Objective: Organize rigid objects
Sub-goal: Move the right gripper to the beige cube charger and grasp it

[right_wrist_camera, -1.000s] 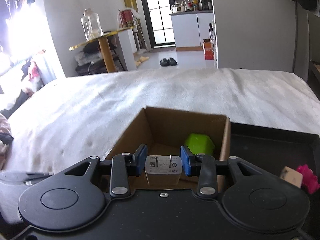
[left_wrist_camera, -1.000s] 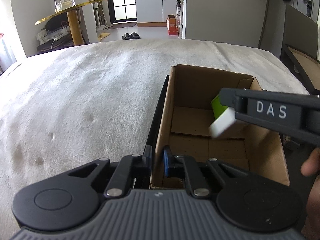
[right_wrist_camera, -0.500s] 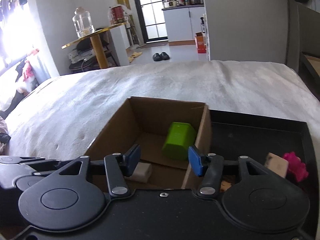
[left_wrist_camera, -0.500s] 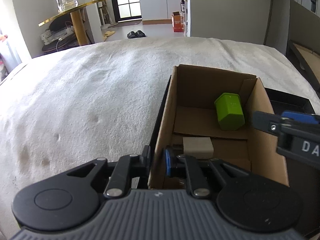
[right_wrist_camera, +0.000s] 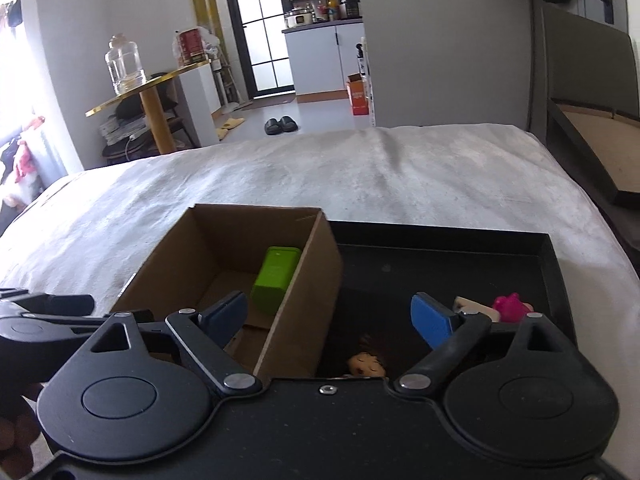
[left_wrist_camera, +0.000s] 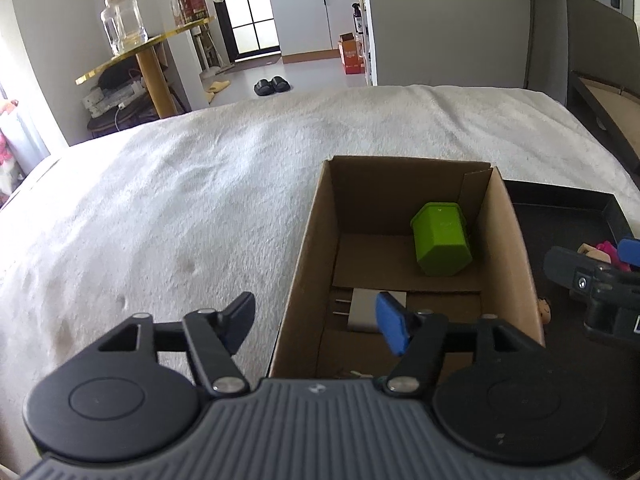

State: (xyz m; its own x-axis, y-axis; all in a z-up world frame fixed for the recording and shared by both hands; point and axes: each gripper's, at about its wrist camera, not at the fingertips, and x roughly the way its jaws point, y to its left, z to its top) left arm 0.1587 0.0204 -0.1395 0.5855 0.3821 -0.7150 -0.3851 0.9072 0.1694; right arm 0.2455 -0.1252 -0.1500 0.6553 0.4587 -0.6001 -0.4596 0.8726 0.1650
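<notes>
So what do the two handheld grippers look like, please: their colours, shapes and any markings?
The left gripper has a grey ribbed body, two black round discs, black linkage arms with silver pivot pins and blue pads on its fingers. The right gripper has the same shape, with a plain black body and one small screw at its front edge. No cables, lettering or sleeves can be seen.

On the bed [left_wrist_camera: 200, 184], the cardboard box [left_wrist_camera: 304, 240] holds a cup [left_wrist_camera: 440, 246] far and a charger [left_wrist_camera: 362, 314] near, the tray [right_wrist_camera: 440, 256] at its right.
</notes>
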